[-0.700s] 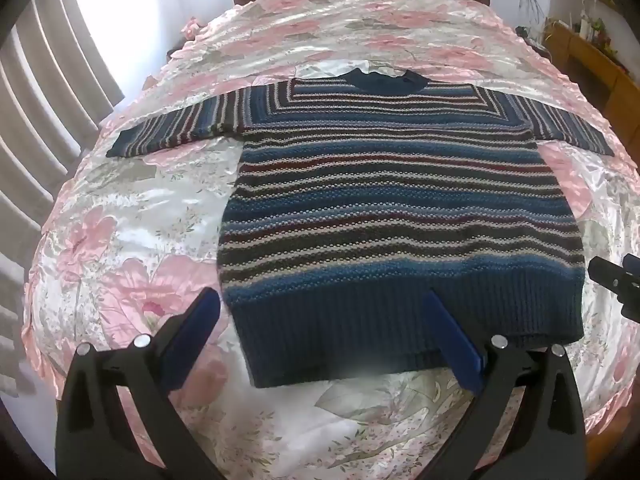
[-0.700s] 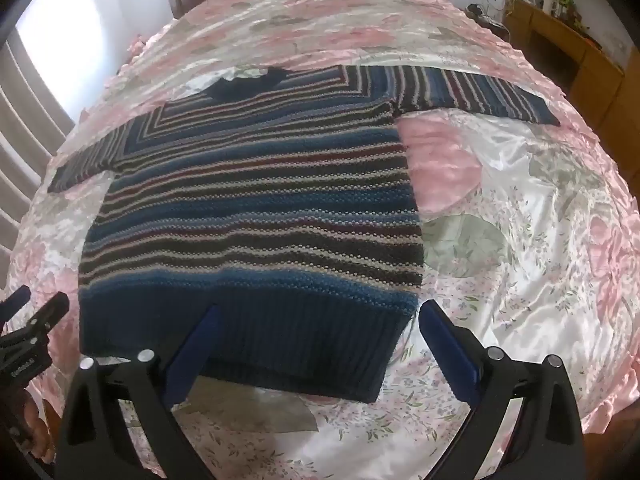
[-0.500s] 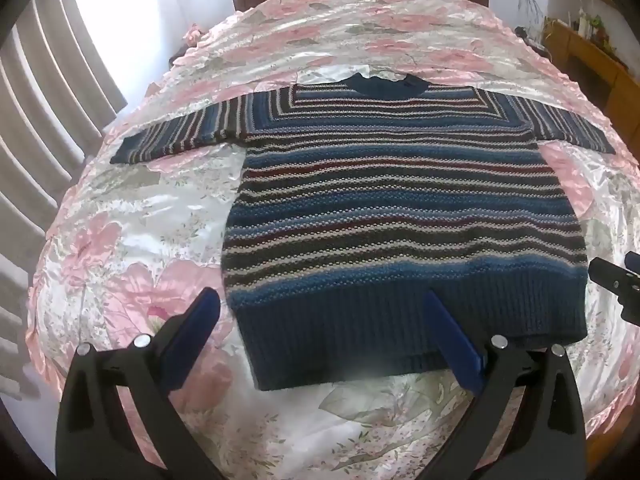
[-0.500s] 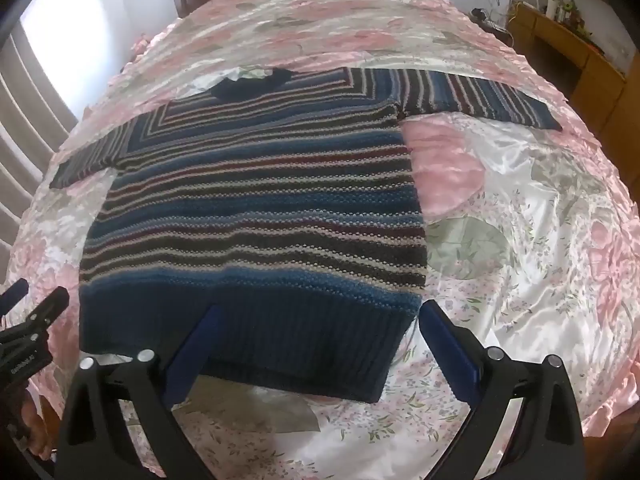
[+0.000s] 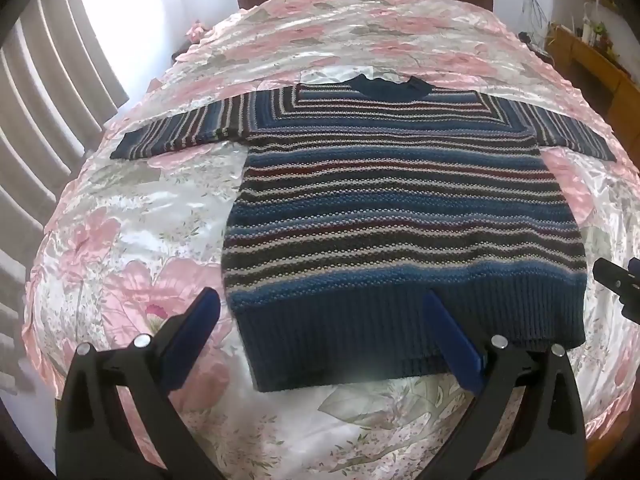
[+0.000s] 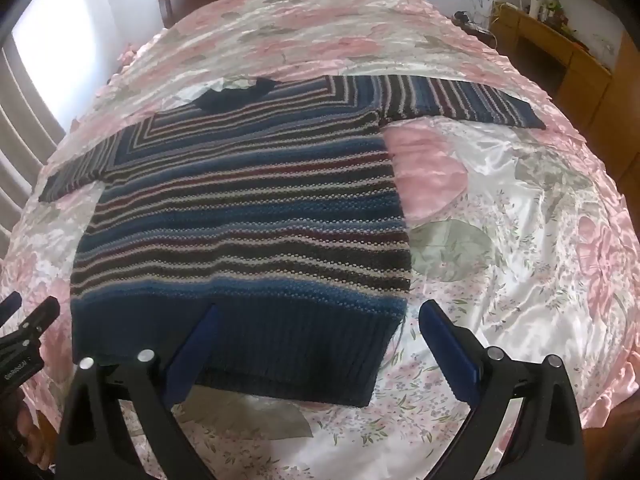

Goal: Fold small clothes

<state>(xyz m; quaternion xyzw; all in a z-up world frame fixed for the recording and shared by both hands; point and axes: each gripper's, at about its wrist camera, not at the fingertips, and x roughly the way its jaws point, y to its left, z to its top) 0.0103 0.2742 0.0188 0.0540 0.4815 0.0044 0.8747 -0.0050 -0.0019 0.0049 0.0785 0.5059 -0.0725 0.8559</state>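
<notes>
Holding both the left gripper [image 5: 320,332] and right gripper [image 6: 316,340] spread wide and empty above the hem, we see the sweater [image 5: 396,216] lying flat, sleeves out, near the bed's [image 5: 132,216] foot edge, with no fold made yet.

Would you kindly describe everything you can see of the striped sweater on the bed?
The striped sweater is a chunky knit with horizontal bands of blue, dark grey, cream and maroon, a plain navy ribbed hem and a navy round collar. It lies flat and unfolded on the floral satin bedspread, collar toward the headboard, hem nearest the cameras, both sleeves spread straight out sideways. The stripes turn at a diagonal across the shoulders. Neither the open left gripper nor the open right gripper appears to be gripping it.
</notes>
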